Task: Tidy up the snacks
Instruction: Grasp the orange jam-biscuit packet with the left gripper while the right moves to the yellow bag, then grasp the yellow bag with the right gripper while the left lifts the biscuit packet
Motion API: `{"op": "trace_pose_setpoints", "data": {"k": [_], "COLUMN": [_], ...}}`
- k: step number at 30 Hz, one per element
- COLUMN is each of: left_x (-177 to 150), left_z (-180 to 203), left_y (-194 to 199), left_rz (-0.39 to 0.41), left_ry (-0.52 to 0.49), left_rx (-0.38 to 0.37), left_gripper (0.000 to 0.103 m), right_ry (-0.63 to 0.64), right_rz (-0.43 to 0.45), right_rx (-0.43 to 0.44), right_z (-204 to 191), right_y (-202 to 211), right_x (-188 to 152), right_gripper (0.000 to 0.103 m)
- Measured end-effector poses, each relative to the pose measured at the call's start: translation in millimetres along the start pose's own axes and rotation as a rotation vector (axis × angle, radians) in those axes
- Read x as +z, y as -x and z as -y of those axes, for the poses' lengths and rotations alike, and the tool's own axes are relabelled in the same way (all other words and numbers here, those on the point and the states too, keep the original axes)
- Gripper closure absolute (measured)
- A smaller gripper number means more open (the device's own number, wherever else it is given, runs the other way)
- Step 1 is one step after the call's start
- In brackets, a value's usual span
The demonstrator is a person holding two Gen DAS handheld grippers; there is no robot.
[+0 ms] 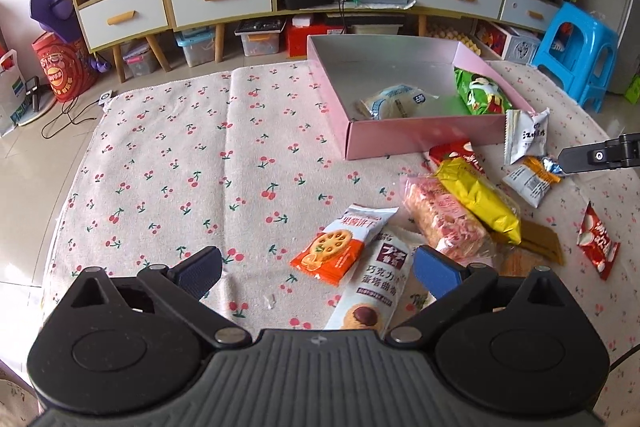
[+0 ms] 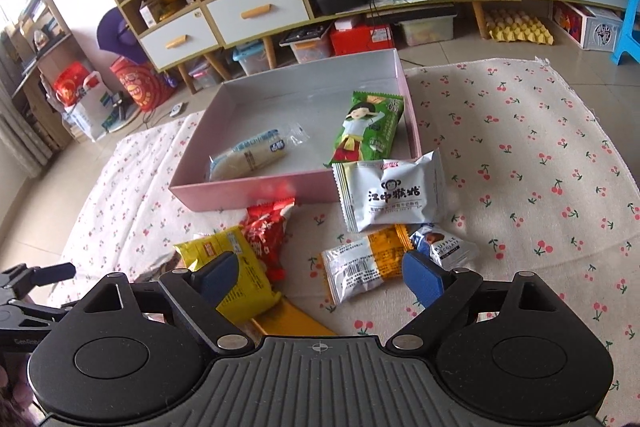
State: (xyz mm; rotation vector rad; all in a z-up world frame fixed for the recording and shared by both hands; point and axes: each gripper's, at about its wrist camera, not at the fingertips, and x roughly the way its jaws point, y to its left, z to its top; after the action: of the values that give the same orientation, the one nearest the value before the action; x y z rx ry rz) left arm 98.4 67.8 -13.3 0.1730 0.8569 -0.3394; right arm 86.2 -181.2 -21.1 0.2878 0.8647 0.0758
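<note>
**Snack packets beside a half-filled pink box: handling and labels**

Left wrist view. The left gripper [image 1: 316,267] hangs low over the cherry-print table [image 1: 168,163], jaws wide apart and holding nothing. Between them lie an orange biscuit packet [image 1: 334,251] and a white packet [image 1: 378,283] printed with a chocolate-centred cookie; its Chinese text is only partly legible. At two o'clock sits the pink box [image 1: 424,137], containing a pale blue-white packet [image 1: 394,103] and a green packet [image 1: 480,93]. All are judged light, crinkly film pouches with brittle contents; a gentle pinch across the flat middle or a sealed end suits them.

Right wrist view. The right gripper [image 2: 324,277] is likewise wide open and empty, above a silver-and-orange packet [image 2: 366,265]. At one o'clock a small dark-blue packet [image 2: 442,247] reads "TRUFFLE CHOCOLATE". At twelve o'clock a white pouch [image 2: 394,193] reads "江中猴姑" and leans against the box wall. A yellow packet [image 2: 236,267] and red packet [image 2: 266,233] lie at ten o'clock.
</note>
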Motion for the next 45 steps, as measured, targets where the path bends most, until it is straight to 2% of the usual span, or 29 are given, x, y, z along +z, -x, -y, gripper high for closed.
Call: {"op": "trace_pose_setpoints", "data": {"k": [4,10,14,17,21,25,28,32,33,35,36,38,40,42,45], "left_x": [-1.7,2.2,3.7,5.6,6.0,6.2,8.0,10.3,10.5,10.9,10.8,11.0,12.8,14.6,15.6], "left_z": [-16.3,-30.3,-35.6,-40.2,-40.7,-40.7,-43.6,-41.9,-39.8,-33.6,-30.4,-27.6,-29.0,-34.5,-47.6], "left_y": [-5.3,-15.1,-24.7,-30.1,-42.8,-52.1,-55.4,-53.9,-54.2,-55.6,-55.4,-54.3,-52.7,-51.6,-50.9], "left_rz": [-0.011,-0.025,-0.035,-0.03,-0.056,-0.075,-0.082,-0.078,-0.074,-0.074,-0.066,-0.059,-0.053,-0.05,-0.055], "left_ry": [0.013,0.053,0.084,0.119,0.167,0.2,0.212,0.194,0.177,0.117,0.085,0.057,0.055,0.066,0.116], "left_rx": [-0.008,-0.102,-0.137,-0.184,-0.266,-0.288,-0.277,-0.257,-0.234,-0.164,-0.134,-0.094,-0.053,-0.013,0.025], "left_gripper": [0.001,0.005,0.023,0.027,0.041,0.046,0.051,0.045,0.045,0.046,0.04,0.037,0.038,0.038,0.042], "right_ry": [0.04,0.083,0.1,0.104,0.097,0.098,0.108,0.099,0.096,0.091,0.087,0.077,0.063,0.063,0.048], "right_rz": [-0.023,-0.057,-0.084,-0.084,-0.088,-0.082,-0.069,-0.06,-0.056,-0.047,-0.047,-0.065,-0.069,-0.07,-0.071], "right_rx": [-0.015,0.029,0.084,0.103,0.118,0.113,0.106,0.093,0.088,0.055,0.036,-0.003,-0.023,-0.043,-0.046], "right_z": [-12.2,-31.7,-40.8,-45.1,-48.9,-50.5,-51.0,-49.3,-49.0,-48.7,-47.9,-43.9,-39.2,-36.9,-32.4], "right_y": [-10.0,-21.9,-33.7,-40.7,-49.5,-53.5,-54.7,-58.4,-59.0,-60.6,-61.5,-65.7,-67.7,-67.7,-65.7], "right_x": [-5.8,-10.2,-13.5,-14.7,-14.2,-13.5,-12.4,-10.2,-9.3,-7.7,-6.8,-5.8,-6.1,-5.5,-4.5], "right_gripper": [0.012,0.012,0.012,0.012,0.013,0.015,0.015,0.016,0.018,0.026,0.028,0.033,0.034,0.042,0.043]}}
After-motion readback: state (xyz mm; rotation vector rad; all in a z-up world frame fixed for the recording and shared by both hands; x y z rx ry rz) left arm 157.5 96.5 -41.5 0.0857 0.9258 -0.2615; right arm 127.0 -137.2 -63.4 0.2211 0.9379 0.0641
